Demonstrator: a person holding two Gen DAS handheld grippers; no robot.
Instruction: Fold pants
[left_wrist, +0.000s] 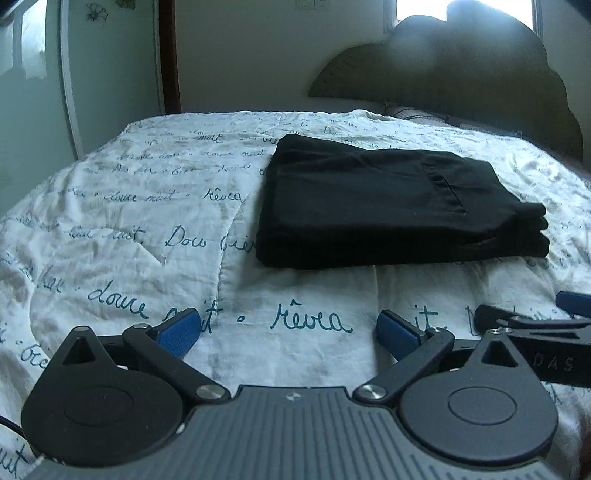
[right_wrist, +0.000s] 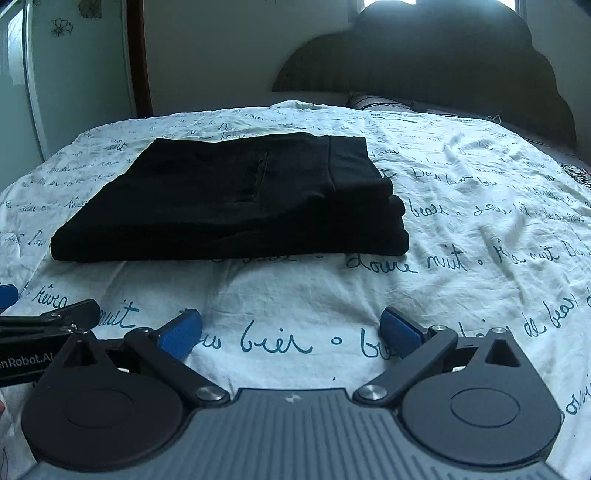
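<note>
The black pants (left_wrist: 388, 206) lie folded into a flat, layered rectangle on the bed; they also show in the right wrist view (right_wrist: 236, 199). My left gripper (left_wrist: 290, 332) is open and empty, held above the quilt in front of the pants, apart from them. My right gripper (right_wrist: 291, 332) is open and empty too, on the near side of the pants. Part of the right gripper (left_wrist: 535, 328) shows at the right edge of the left wrist view. Part of the left gripper (right_wrist: 48, 325) shows at the left edge of the right wrist view.
A white quilt (left_wrist: 147, 229) with blue handwriting covers the bed (right_wrist: 480, 229). A dark scalloped headboard (right_wrist: 424, 62) stands behind, with a pillow (right_wrist: 380, 101) at its foot. A wardrobe door (left_wrist: 110, 66) stands at the far left.
</note>
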